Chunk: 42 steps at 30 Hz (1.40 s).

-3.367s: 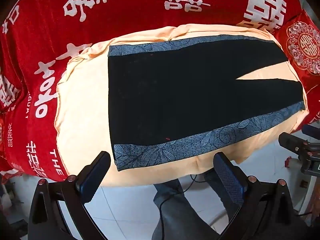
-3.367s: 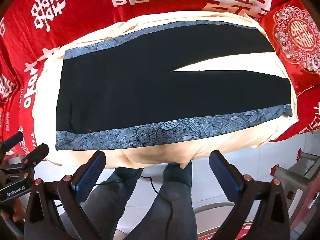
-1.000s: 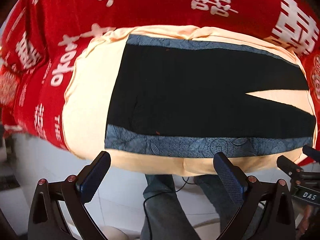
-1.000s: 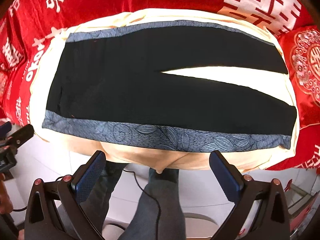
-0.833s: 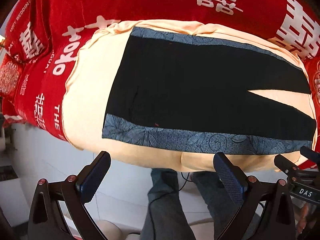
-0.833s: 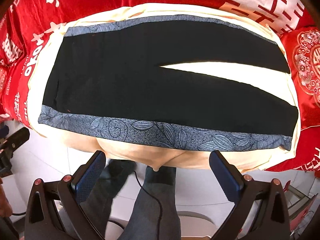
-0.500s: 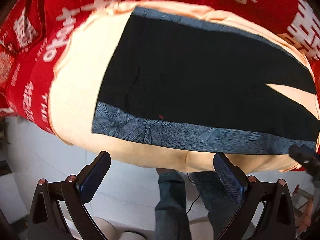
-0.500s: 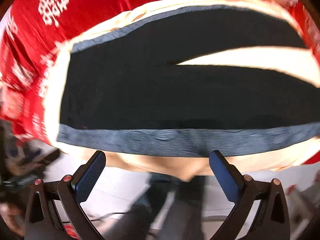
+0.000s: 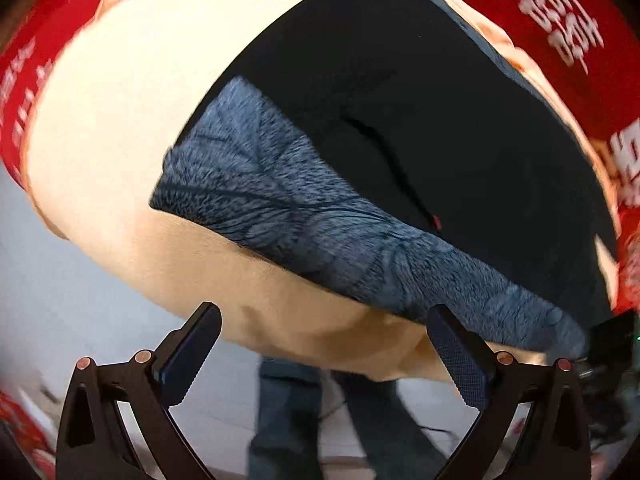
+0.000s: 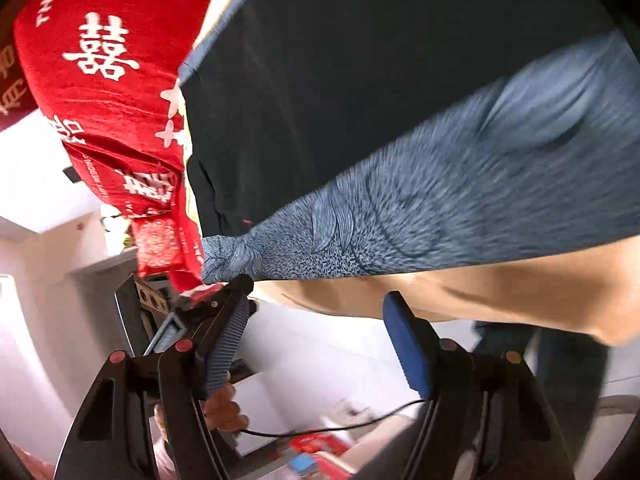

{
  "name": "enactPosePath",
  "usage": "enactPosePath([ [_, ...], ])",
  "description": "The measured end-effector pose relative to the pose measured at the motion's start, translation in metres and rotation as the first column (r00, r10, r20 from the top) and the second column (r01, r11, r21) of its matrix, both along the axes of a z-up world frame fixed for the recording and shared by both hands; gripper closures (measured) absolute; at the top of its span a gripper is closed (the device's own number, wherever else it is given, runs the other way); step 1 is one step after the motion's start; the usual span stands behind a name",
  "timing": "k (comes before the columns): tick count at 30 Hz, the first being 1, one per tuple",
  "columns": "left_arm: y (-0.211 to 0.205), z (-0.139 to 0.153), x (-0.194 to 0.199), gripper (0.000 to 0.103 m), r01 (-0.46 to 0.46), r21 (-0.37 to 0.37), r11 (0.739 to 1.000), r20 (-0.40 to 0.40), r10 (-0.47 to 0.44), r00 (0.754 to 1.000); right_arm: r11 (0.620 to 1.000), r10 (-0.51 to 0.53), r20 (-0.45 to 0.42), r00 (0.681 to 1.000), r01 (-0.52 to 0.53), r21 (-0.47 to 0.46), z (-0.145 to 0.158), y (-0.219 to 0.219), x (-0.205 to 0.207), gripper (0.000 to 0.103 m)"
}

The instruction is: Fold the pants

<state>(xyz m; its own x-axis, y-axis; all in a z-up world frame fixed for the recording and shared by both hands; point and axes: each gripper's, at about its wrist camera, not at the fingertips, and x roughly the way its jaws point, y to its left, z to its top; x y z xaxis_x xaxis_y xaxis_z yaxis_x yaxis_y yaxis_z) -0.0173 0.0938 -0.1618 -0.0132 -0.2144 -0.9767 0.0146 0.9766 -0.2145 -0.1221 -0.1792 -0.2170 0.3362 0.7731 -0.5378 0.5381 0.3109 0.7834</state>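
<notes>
Black pants (image 9: 400, 92) with a grey-blue leaf-patterned side stripe (image 9: 304, 232) lie flat on a cream sheet (image 9: 120, 128). My left gripper (image 9: 320, 344) is open and empty, just below the sheet's near edge under the stripe's waist end. My right gripper (image 10: 316, 332) is open and empty, close under the sheet edge. In the right wrist view the pants (image 10: 360, 80) fill the top and the stripe (image 10: 440, 200) runs across. The left gripper (image 10: 224, 296) shows there at the bunched stripe corner (image 10: 220, 260); whether it touches is unclear.
A red bedspread with white characters (image 9: 580, 28) surrounds the sheet and hangs at the left in the right wrist view (image 10: 104, 92). The person's legs in jeans (image 9: 288, 412) stand on a white tiled floor (image 9: 80, 300). A cable (image 10: 340, 424) trails below.
Both grippers have swung in close to the near edge of the sheet and tilted. The stripe now looms large in both views. Both stay open.
</notes>
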Motion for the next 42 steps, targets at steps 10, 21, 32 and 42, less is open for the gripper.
enactPosePath([
  [10, 0.006, -0.011, 0.028, 0.0, -0.056, -0.149, 0.987, 0.028, 0.061, 0.998, 0.985, -0.153, 0.142, 0.978, 0.139, 0.103, 0.011, 0.004, 0.035, 0.029],
  [21, 0.0, -0.01, 0.053, 0.073, -0.06, -0.168, 0.984, 0.006, 0.062, 0.998, 0.965, -0.261, 0.081, 0.962, 0.26, 0.022, 0.002, -0.057, -0.026, 0.033],
  [32, -0.017, 0.012, 0.07, 0.08, 0.05, -0.123, 0.991, 0.021, -0.047, 0.999, 0.938, -0.341, 0.059, 0.938, 0.344, -0.048, 0.055, -0.096, -0.041, 0.096],
  [42, -0.061, 0.08, 0.136, 0.08, 0.021, -0.151, 0.988, 0.126, -0.001, 0.992, 0.981, -0.018, 0.187, 0.982, 0.054, -0.187, 0.135, -0.172, 0.085, 0.093],
])
